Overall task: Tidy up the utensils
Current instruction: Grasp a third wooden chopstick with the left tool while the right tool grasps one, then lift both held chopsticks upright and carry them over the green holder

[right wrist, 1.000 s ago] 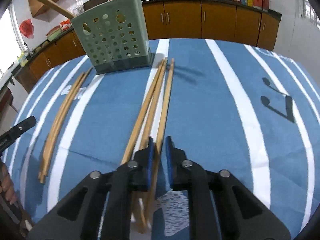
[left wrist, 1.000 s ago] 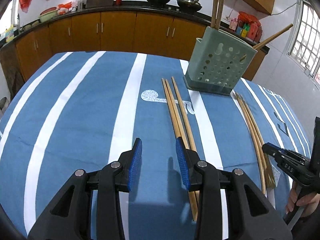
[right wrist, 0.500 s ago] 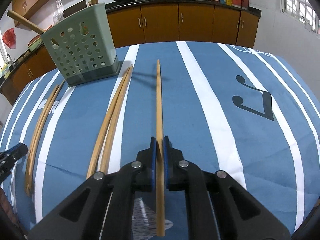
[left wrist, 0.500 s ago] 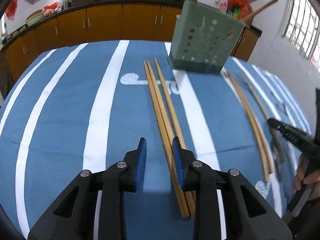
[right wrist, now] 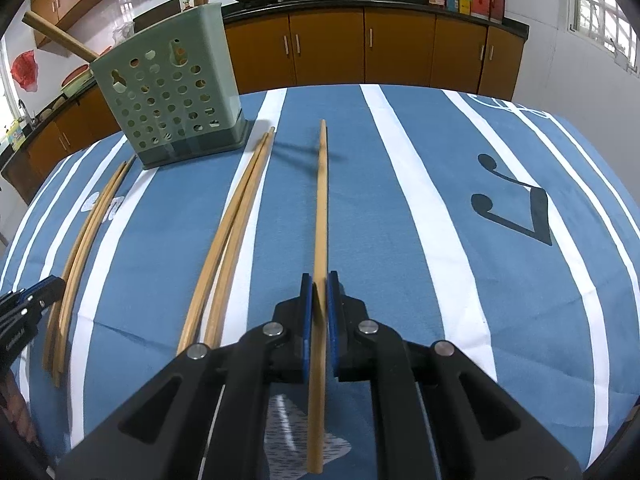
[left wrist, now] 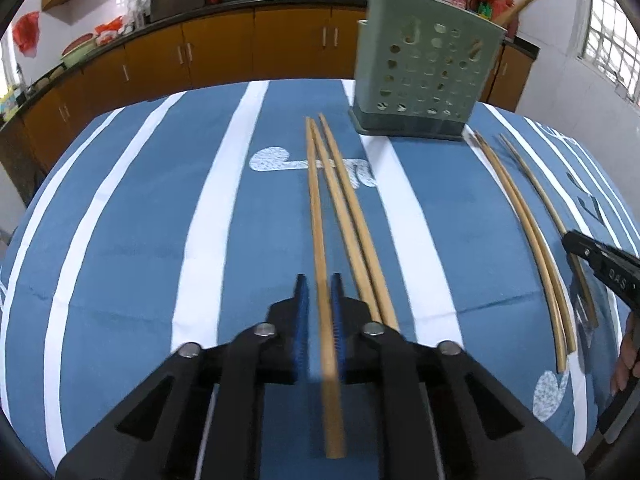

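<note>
A green perforated utensil holder (left wrist: 424,80) stands at the far side of the blue striped tablecloth, with several chopsticks standing in it; it also shows in the right wrist view (right wrist: 168,92). My left gripper (left wrist: 319,294) is shut on one wooden chopstick (left wrist: 316,216) from a group of three; the other two (left wrist: 352,224) lie just to its right. My right gripper (right wrist: 315,292) is shut on another wooden chopstick (right wrist: 320,200), held above the cloth. Two chopsticks (right wrist: 232,232) lie to its left.
A further pair of chopsticks (left wrist: 528,232) lies right of the holder in the left wrist view. Brown kitchen cabinets (right wrist: 360,52) with woks on the counter run behind the table. The cloth (right wrist: 460,200) bears white stripes and a music-note print.
My left gripper moved onto the leftmost chopstick of its group and closed on it. My right gripper lifted its chopstick away from the two beside it.
</note>
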### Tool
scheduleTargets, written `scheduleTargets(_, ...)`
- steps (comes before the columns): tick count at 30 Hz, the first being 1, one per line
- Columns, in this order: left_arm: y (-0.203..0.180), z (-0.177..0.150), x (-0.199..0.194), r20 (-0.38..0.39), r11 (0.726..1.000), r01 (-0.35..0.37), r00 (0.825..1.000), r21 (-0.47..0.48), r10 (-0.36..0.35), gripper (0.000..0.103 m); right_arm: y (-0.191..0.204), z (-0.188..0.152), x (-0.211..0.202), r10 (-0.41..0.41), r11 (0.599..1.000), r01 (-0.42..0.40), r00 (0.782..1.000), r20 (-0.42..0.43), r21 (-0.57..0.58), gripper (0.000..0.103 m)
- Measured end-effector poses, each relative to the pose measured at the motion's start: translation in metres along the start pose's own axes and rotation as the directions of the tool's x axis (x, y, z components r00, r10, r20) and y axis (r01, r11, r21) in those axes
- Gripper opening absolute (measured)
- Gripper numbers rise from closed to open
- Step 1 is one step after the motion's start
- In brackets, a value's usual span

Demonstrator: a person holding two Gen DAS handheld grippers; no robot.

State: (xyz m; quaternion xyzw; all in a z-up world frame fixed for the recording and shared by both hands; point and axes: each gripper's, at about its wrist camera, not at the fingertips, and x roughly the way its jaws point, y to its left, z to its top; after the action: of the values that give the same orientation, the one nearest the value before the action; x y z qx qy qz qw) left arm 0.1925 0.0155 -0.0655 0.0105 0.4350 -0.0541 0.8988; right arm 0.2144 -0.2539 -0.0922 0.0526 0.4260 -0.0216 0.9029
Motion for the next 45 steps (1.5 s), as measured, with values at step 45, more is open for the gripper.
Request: scheduleTargets(45, 0.056, 0.02, 0.014, 0.014, 0.992, -0.08, 0.997, -0.093, 0.082, 0.008, 0.002, 0.015, 0.013, -0.023, 0.999, 0.024, 1.0, 0.008, -0.034, 0.008)
